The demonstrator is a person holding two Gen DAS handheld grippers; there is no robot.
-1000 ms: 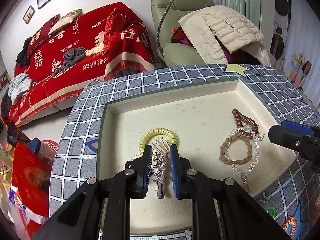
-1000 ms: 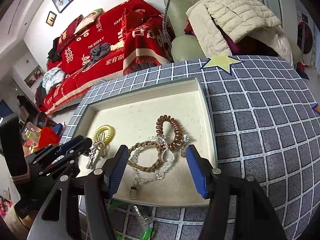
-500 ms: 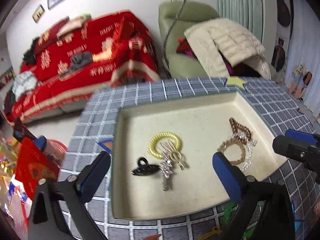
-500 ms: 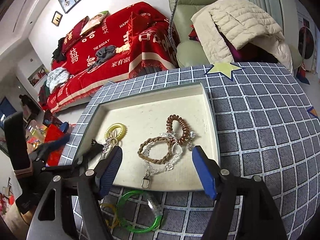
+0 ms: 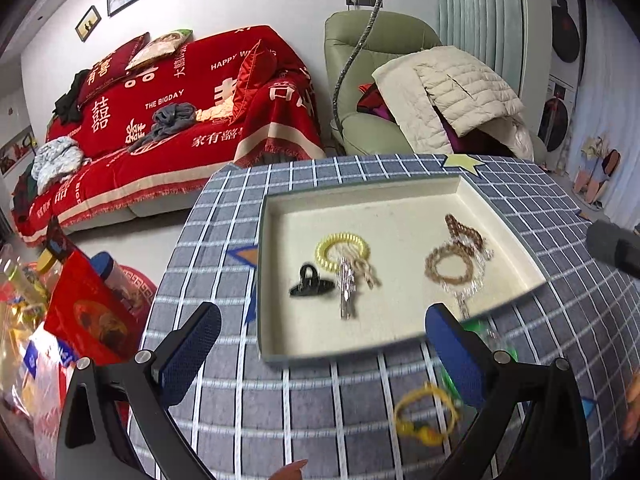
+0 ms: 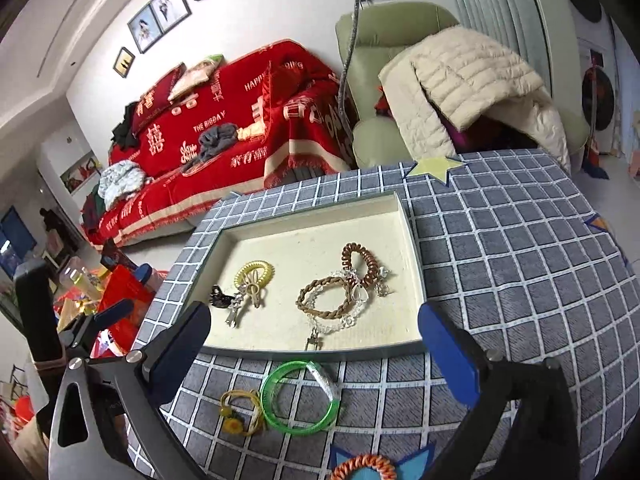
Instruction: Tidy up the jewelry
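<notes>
Both claws (left [image 5: 322, 354], right [image 6: 314, 350]) agape before tray [image 6: 416, 240]

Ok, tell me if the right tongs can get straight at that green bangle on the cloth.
Probably yes. The right tongs stand open, with the green bangle lying flat on the checked cloth just ahead of them, outside the tray. Nothing covers it; only the yellow flower band touches its side.
</notes>
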